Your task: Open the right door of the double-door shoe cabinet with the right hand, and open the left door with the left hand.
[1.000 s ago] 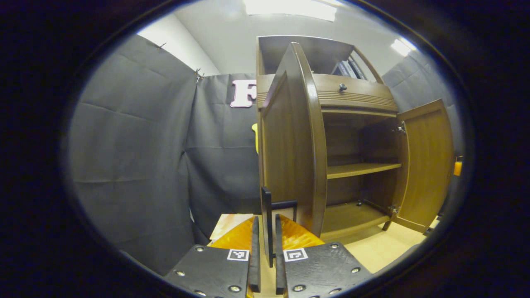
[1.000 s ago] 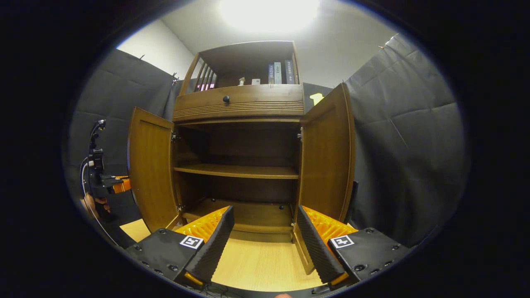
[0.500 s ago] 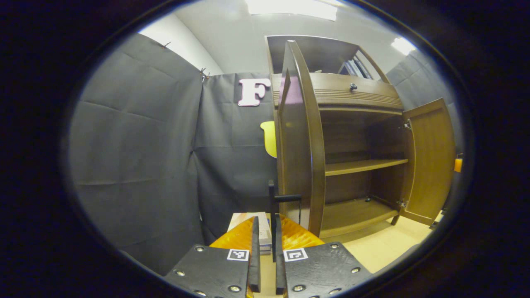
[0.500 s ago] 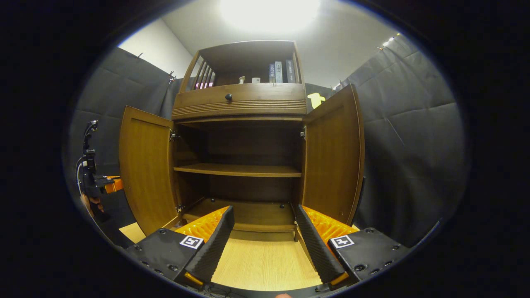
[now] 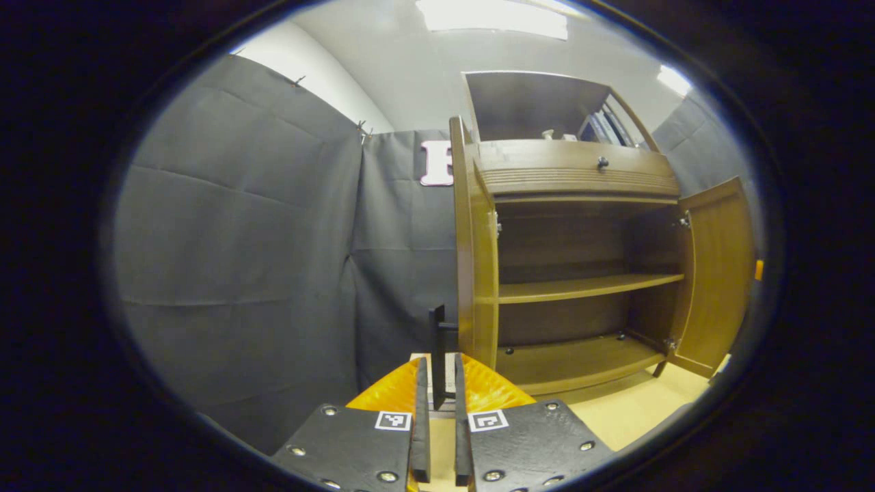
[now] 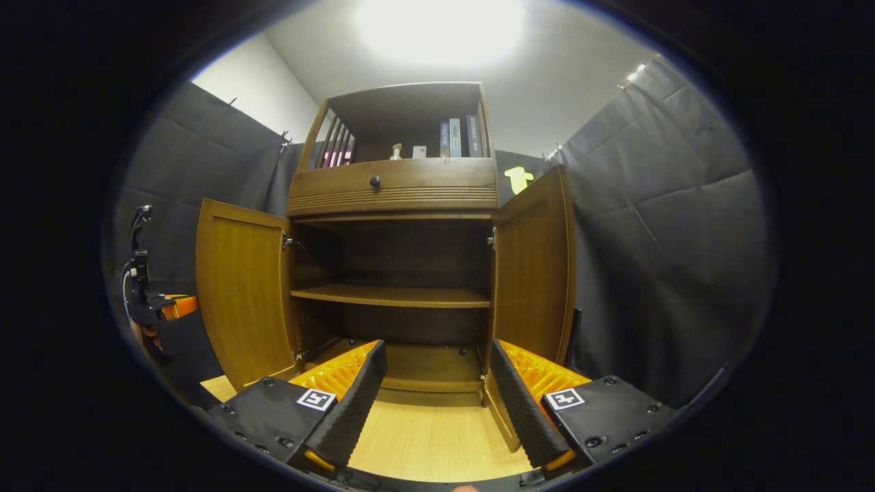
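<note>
The left hand-held gripper (image 5: pixel 437 417) has its fingers closed to a narrow gap around the black handle (image 5: pixel 437 348) of the left door (image 5: pixel 475 273); the bar stands upright between them, but firm pressing by both fingers cannot be confirmed. Over the last second this door has swung further outward: in the left gripper view it first crossed the cabinet front at an angle, and it now stands edge-on directly ahead of the left hand-held gripper, exposing the shelf (image 5: pixel 581 287) ahead and to its right. The right door (image 6: pixel 533 273) stands open ahead and slightly right of the right hand-held gripper (image 6: pixel 437 403), whose fingers are spread wide and hold nothing. The right hand-held gripper has also backed slightly away from the shoe cabinet (image 6: pixel 393 191), which now appears a little smaller in its view. In the right gripper view the left door (image 6: pixel 243 294) stands ahead to the left. Judgement: both doors are open, so the task is essentially complete; what remains is releasing the handle and withdrawing the left hand-held gripper.
</note>
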